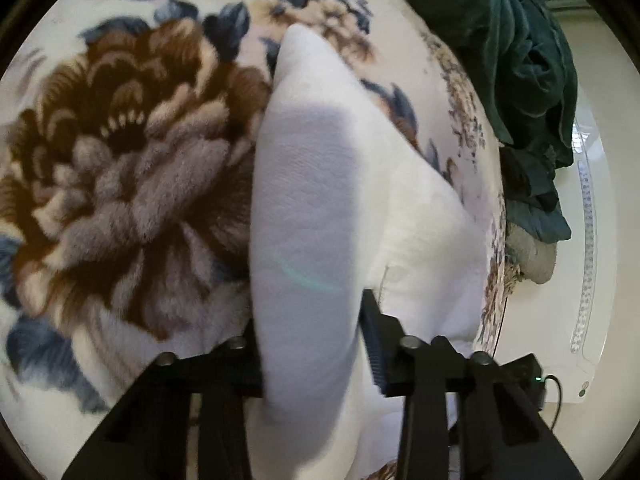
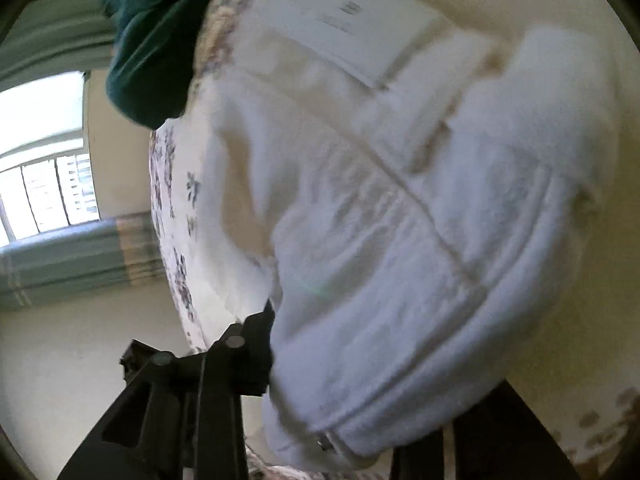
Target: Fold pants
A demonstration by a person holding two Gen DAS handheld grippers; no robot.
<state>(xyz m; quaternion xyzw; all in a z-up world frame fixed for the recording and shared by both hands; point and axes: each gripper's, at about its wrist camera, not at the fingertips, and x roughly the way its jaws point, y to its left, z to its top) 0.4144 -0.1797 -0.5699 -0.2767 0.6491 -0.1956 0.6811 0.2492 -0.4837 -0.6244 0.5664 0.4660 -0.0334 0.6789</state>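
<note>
The white pants (image 1: 320,200) lie on a floral blanket. In the left wrist view a fold of the white cloth rises between my black fingers, and my left gripper (image 1: 312,344) is shut on it. In the right wrist view the waistband end of the pants (image 2: 400,240), with a label patch (image 2: 360,40) and a metal button (image 2: 324,442), fills the frame. My right gripper (image 2: 340,360) is shut on this bunched cloth; its left finger (image 2: 248,344) shows, and the right one is hidden by the cloth.
The floral blanket (image 1: 120,160) with a large brown flower covers the bed. A dark teal garment (image 1: 500,40) is heaped at the bed's far right edge, also seen in the right wrist view (image 2: 152,40). A window (image 2: 44,184) and curtain lie beyond.
</note>
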